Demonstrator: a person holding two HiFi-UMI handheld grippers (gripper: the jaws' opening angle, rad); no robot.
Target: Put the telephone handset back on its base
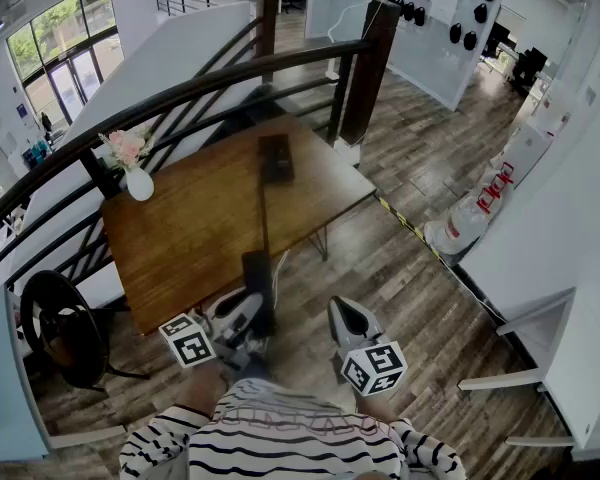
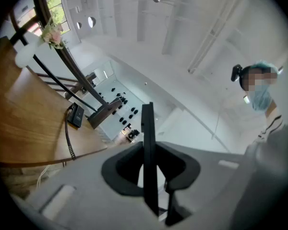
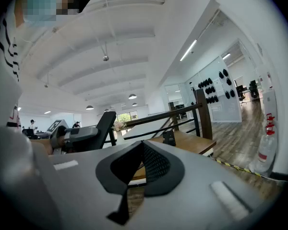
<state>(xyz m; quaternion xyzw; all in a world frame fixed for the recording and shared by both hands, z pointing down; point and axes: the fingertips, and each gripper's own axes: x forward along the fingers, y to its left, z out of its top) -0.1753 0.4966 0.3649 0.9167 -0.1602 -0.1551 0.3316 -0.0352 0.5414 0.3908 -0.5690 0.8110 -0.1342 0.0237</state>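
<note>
The black telephone base (image 1: 276,158) sits near the far edge of the wooden table (image 1: 200,228). A dark cord (image 1: 264,218) runs from it toward me to the black handset (image 1: 258,286), which is held upright off the table's near edge. My left gripper (image 1: 248,320) is shut on the handset; in the left gripper view the handset (image 2: 149,152) stands as a thin black bar pinched between the jaws, with the base (image 2: 77,115) far off. My right gripper (image 1: 352,320) hangs beside it over the floor, shut with nothing in it (image 3: 141,143).
A white vase with pink flowers (image 1: 136,175) stands at the table's left corner. A dark railing (image 1: 180,93) curves behind the table. A black round chair (image 1: 60,333) is at the left, and a water jug (image 1: 462,223) stands on the wood floor at the right.
</note>
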